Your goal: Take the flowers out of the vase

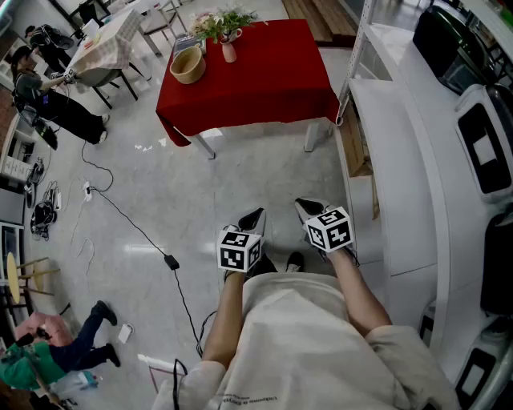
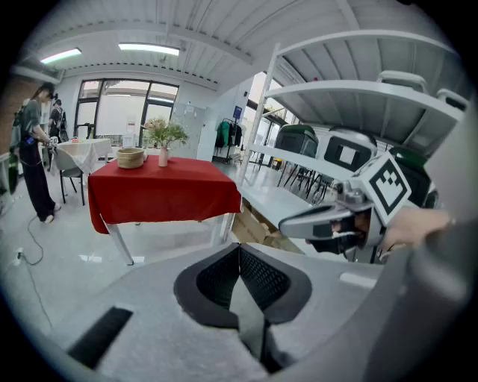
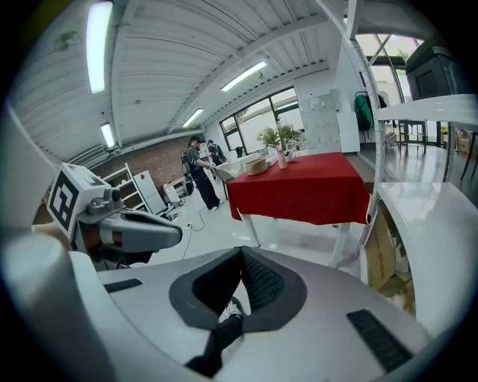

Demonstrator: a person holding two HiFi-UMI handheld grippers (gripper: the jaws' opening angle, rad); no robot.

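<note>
Standing on a pale floor, a person holds the left gripper [image 1: 255, 218] and the right gripper [image 1: 309, 208] side by side, close to the body and pointing forward. The left gripper's dark ribbed fingers [image 2: 258, 276] are pressed together at the tips with nothing between them. The right gripper's fingers [image 3: 261, 280] are likewise clenched on nothing.

Well ahead of both pairs of fingertips, across open floor, stands a table [image 1: 272, 80] draped in a red cloth. On its far edge sits a small pinkish vase [image 1: 229, 53], upright, with the flowers [image 1: 220, 22] in it: green leaves and pale blooms spreading above its mouth. Just beside the vase, to the left as seen past the fingers, stands a tan ribbed bowl [image 1: 187, 66]; its contents cannot be made out from here.

To the right of the right fingers runs a white shelving unit [image 1: 401, 160] with dark and white appliances on its shelves. Far to the left of the left fingers, a black cable [image 1: 132, 224] trails over the floor, and a person in dark clothes [image 1: 48, 104] stands by another table.
</note>
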